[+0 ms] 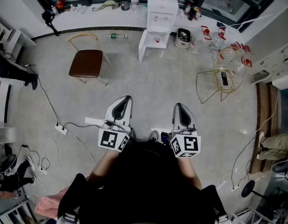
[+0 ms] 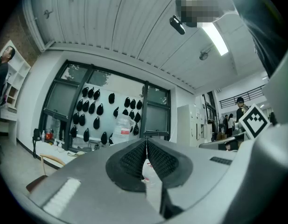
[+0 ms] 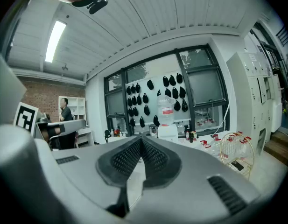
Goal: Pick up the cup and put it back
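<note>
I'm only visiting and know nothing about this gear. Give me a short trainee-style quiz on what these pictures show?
1. True or false: the left tongs stand wide open.
2. Multiple choice: what colour is the seat of the wooden chair? A brown, B blue, C white.
3. Fill in the gap: in the head view, the gold wire chair stands to the ____ of the white water dispenser.

Key
1. False: the left tongs are shut with nothing between them, and so are the right tongs.
2. A.
3. Right.
</note>
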`<state>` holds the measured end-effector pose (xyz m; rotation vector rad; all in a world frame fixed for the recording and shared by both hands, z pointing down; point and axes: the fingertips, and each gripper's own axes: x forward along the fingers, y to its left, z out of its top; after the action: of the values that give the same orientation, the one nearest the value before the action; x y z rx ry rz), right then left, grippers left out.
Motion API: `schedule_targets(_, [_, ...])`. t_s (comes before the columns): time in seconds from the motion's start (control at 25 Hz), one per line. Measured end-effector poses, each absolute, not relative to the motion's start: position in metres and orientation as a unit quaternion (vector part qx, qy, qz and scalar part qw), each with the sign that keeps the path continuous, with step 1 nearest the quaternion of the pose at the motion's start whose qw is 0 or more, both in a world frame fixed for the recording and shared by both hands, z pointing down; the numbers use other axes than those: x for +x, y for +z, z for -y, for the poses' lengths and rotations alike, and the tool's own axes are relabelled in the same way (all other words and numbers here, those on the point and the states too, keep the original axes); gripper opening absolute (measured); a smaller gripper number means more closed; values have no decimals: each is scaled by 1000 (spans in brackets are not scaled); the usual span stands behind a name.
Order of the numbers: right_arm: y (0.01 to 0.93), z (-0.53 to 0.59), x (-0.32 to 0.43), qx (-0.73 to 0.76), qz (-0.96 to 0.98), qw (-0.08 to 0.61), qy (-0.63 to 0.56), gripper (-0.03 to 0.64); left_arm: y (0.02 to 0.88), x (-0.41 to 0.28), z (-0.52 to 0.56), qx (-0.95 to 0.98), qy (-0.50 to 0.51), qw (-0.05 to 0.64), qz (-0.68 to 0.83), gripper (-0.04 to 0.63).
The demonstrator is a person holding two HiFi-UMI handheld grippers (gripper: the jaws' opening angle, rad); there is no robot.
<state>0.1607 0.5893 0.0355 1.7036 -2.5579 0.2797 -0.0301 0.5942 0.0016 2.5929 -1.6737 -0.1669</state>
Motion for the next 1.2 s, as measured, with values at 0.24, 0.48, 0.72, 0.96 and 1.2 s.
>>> schedule_targets(0.24, [33, -592, 158, 553, 827, 29, 91, -6, -1, -34, -597, 838, -52, 24, 543, 12])
schedule_targets(0.48, [33, -598, 155, 551, 829, 28, 90, -6, -1, -34, -604, 839, -50, 24, 542, 12])
schedule_targets(0.72, [25, -595, 150, 555, 828, 24, 80, -6, -5, -39, -602, 841, -51, 24, 538, 12])
schedule_targets(0.96, [1, -601, 139, 555, 830, -3, 55, -6, -7, -46, -605, 843, -55, 22, 534, 12])
schedule_targets(1.2, [31, -588, 115, 533, 840, 33, 93, 267, 0, -58, -602, 847, -55, 26, 528, 12])
